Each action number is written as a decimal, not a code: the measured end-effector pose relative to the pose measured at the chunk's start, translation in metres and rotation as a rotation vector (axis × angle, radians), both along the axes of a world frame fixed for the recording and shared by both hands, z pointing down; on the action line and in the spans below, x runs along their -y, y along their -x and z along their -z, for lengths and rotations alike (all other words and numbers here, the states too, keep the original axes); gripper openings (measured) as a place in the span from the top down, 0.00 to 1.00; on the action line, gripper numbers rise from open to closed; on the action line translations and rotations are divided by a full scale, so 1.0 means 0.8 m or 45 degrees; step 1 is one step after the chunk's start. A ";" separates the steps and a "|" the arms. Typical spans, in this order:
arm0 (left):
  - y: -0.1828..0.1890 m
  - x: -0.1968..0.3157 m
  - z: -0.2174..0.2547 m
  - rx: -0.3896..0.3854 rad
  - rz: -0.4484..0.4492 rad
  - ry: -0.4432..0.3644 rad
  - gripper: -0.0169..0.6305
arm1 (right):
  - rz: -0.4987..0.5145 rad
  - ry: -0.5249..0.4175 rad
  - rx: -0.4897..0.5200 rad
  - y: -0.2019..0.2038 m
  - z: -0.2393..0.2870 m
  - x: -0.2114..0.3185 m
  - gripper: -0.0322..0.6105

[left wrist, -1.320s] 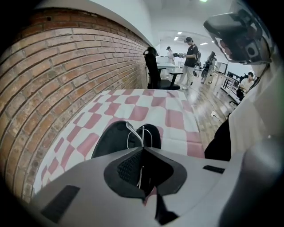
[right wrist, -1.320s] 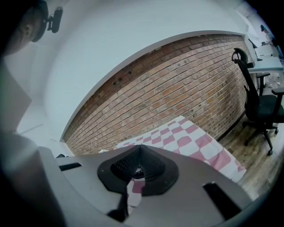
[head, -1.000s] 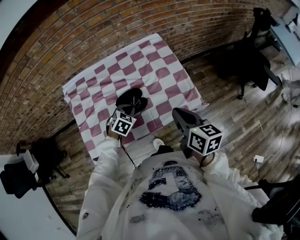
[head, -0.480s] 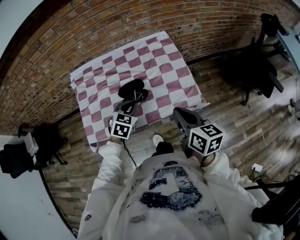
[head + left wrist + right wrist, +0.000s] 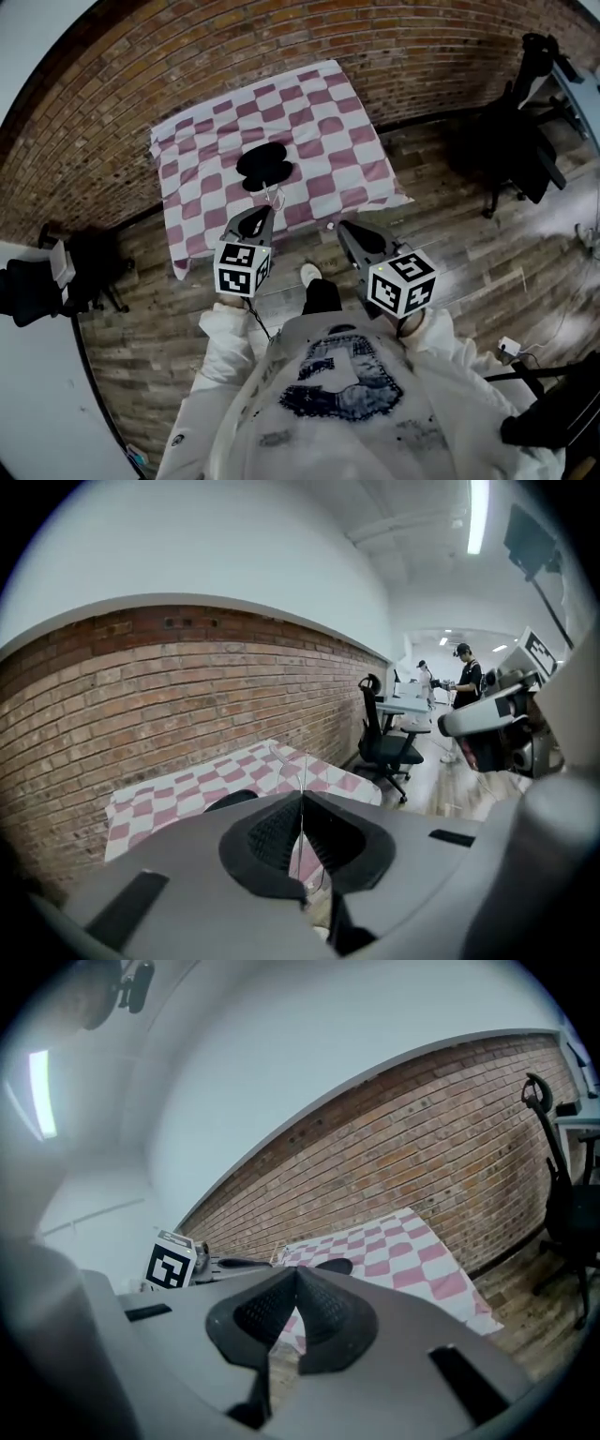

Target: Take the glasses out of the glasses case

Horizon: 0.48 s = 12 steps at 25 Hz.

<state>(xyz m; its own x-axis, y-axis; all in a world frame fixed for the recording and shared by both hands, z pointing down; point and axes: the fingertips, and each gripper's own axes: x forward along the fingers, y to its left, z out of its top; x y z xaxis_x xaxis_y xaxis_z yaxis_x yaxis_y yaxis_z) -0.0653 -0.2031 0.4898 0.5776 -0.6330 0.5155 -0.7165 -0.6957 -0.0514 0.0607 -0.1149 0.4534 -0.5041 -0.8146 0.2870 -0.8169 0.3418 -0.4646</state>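
The black glasses case [image 5: 263, 164] lies open on the pink-and-white checked tablecloth [image 5: 328, 131]; it also shows as a dark shape [image 5: 232, 800] in the left gripper view. My left gripper [image 5: 265, 212] hangs over the table's near edge, shut on thin wire-framed glasses [image 5: 276, 196]. In its own view the jaws [image 5: 302, 797] pinch a thin wire of the glasses [image 5: 303, 772], which rises straight from them. My right gripper [image 5: 342, 227] hovers beside the table's near right corner, shut with nothing in it [image 5: 294, 1272]. The case [image 5: 334, 1266] lies beyond its tips.
A brick wall [image 5: 281, 37] runs behind the table. Black office chairs stand at the right [image 5: 511, 141] and at the far left [image 5: 37, 300] on the wooden floor [image 5: 450, 234]. My shoe [image 5: 310, 274] is near the table edge. People stand at desks far off [image 5: 464, 672].
I have stepped back from the table. The left gripper has risen and drawn away from the case, carrying the glasses with it. The right gripper has pulled back too.
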 end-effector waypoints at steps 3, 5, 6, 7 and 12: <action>-0.005 -0.037 0.019 -0.058 0.048 -0.031 0.95 | 0.013 -0.032 -0.019 -0.002 0.005 -0.030 0.93; -0.006 -0.062 0.030 -0.091 0.078 -0.050 0.95 | 0.021 -0.049 -0.022 -0.003 0.008 -0.050 0.93; -0.006 -0.074 0.034 -0.104 0.090 -0.058 0.95 | 0.024 -0.055 -0.022 -0.003 0.009 -0.059 0.93; -0.007 -0.085 0.038 -0.114 0.102 -0.065 0.95 | 0.026 -0.059 -0.021 -0.004 0.009 -0.068 0.93; -0.002 -0.137 0.049 -0.146 0.166 -0.083 0.95 | 0.036 -0.079 -0.022 -0.006 0.016 -0.105 0.93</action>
<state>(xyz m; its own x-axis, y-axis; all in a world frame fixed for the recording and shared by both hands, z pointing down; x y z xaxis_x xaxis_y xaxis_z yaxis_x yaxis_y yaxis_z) -0.0638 -0.0931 0.4503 0.5414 -0.7360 0.4065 -0.8039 -0.5947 -0.0059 0.0658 -0.0307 0.4405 -0.5224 -0.8166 0.2455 -0.8144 0.3925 -0.4274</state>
